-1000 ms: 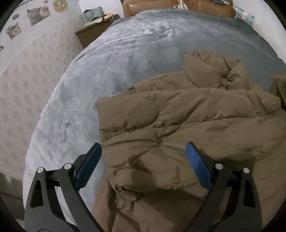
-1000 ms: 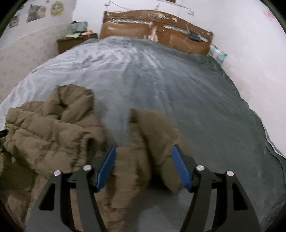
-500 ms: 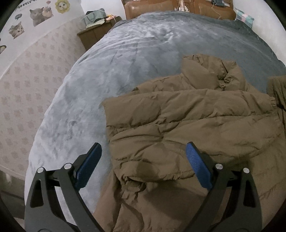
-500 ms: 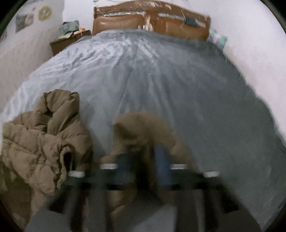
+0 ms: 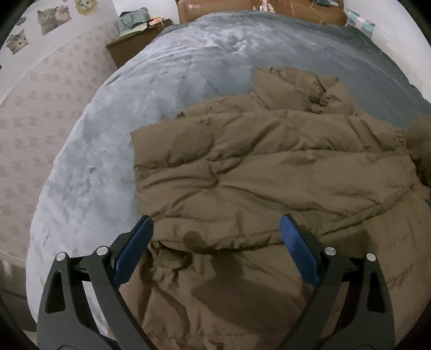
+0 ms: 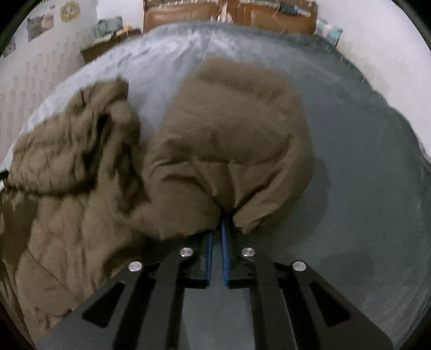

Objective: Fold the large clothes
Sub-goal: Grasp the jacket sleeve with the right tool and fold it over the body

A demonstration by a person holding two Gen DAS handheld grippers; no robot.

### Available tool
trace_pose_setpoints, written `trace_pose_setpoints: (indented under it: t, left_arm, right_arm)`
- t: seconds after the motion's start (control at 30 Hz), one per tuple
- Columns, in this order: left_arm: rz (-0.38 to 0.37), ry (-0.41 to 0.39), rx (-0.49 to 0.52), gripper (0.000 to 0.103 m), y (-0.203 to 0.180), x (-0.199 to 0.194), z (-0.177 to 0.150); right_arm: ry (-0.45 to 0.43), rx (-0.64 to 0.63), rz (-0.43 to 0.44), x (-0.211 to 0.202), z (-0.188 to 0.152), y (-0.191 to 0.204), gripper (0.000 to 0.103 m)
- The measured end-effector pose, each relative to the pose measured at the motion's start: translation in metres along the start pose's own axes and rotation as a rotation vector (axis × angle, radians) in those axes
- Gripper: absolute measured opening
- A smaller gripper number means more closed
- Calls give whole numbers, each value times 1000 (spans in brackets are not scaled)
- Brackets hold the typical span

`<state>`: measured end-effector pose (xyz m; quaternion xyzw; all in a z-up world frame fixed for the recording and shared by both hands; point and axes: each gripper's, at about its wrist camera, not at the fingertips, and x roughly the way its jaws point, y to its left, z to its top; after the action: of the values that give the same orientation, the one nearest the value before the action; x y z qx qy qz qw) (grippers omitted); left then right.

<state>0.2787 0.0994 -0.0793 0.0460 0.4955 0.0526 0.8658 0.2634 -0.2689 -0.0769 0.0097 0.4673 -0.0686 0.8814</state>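
A large brown puffer jacket (image 5: 269,172) lies on a grey-blue bed (image 5: 175,80), its left side folded over the body. My left gripper (image 5: 215,247) is open and empty, hovering over the jacket's near fold. In the right wrist view my right gripper (image 6: 216,234) is shut on the jacket's right sleeve (image 6: 229,140), which bulges up in front of the fingers. The rest of the jacket (image 6: 67,161) lies to its left.
A brown headboard (image 6: 229,13) runs along the bed's far end. A wooden nightstand (image 5: 134,45) with clutter stands at the far left by a wall with cat stickers (image 5: 51,16). A white wall flanks the bed on the right.
My right gripper has closed on the sleeve and lifted it, so it now fills the view. My left gripper stayed open and shifted slightly over the jacket.
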Motion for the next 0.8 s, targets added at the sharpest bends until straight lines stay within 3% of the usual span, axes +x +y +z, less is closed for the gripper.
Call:
trace_pose_setpoints:
  t: [0.1, 0.23, 0.3, 0.37, 0.6, 0.8]
  left_arm:
    - [5, 3, 12, 94, -3, 1, -2]
    - [16, 0, 15, 94, 1, -1, -1]
    - [17, -3, 10, 94, 4, -3, 0]
    - [13, -4, -1, 94, 6, -3, 1]
    - [17, -2, -13, 94, 11, 2, 4]
    - [40, -7, 17, 94, 12, 4, 7]
  right_arm:
    - [21, -5, 9, 11, -5, 5, 5]
    - [-25, 43, 60, -6, 3, 3, 11]
    - [-66, 46, 68, -22, 6, 4, 38]
    - [-105, 47, 60, -35, 12, 4, 49]
    - [-147, 143, 39, -54, 28, -38, 57]
    - [-74, 249, 59, -15, 42, -74, 65]
